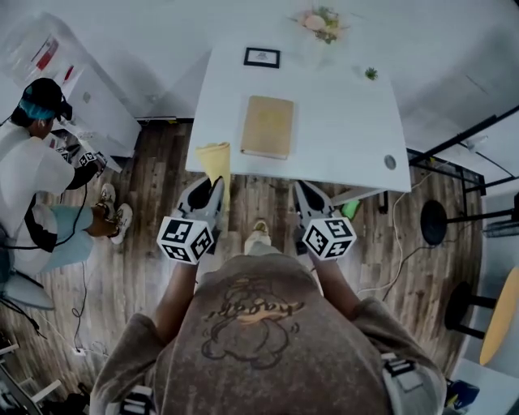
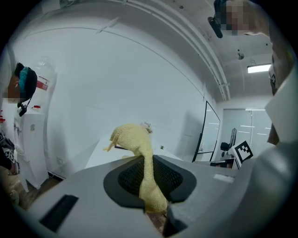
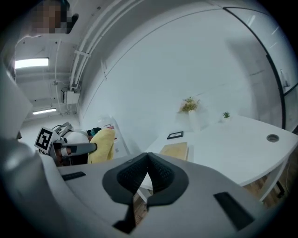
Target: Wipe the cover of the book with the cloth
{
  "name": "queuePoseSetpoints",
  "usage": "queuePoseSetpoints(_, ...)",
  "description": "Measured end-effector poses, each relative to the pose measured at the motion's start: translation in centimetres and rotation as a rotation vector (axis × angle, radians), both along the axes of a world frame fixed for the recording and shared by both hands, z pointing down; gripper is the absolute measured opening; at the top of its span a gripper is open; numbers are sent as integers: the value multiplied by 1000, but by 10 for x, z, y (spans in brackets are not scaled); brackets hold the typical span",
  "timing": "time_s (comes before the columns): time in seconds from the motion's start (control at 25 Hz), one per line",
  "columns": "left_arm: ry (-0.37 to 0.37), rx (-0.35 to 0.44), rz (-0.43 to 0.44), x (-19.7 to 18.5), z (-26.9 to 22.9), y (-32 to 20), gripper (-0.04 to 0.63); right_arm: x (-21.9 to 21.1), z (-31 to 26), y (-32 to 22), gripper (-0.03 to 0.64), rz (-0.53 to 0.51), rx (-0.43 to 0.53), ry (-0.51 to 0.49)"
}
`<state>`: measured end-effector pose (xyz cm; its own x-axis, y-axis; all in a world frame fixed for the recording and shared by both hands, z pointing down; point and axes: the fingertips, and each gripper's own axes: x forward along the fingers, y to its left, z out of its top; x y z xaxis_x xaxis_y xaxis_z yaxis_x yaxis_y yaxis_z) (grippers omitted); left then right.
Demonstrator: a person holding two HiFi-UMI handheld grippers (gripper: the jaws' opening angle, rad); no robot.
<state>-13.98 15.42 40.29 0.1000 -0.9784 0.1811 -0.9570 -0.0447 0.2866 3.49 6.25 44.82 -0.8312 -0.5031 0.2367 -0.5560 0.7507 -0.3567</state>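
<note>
A tan book [image 1: 268, 126] lies flat on the white table [image 1: 340, 154], near its front left part; it also shows in the right gripper view as the book [image 3: 175, 151]. My left gripper [image 1: 213, 185] is shut on a yellow cloth [image 1: 216, 162] that sticks up from its jaws, just off the table's front left corner; the cloth [image 2: 139, 158] fills the middle of the left gripper view. My right gripper [image 1: 304, 193] hangs in front of the table's front edge, shut with nothing in it. Both grippers are short of the book.
A framed card [image 1: 262, 57], a flower arrangement [image 1: 320, 23] and a small green plant [image 1: 371, 74] stand at the table's far side. A seated person [image 1: 36, 174] is at the left by a white cabinet [image 1: 89, 97]. Black stools [image 1: 434, 223] stand at the right on the wooden floor.
</note>
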Motion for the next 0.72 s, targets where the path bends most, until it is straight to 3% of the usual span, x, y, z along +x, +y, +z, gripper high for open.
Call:
queuePoseSetpoints(0.32, -2, -16, -45, -27, -3, -81, 49, -25, 8, -80, -2, -42, -41, -16)
queuePoseSetpoints(0.72, 12, -65, -40, -48, 16, -132, 49, -40, 30, -136, -2, -21, -96, 4)
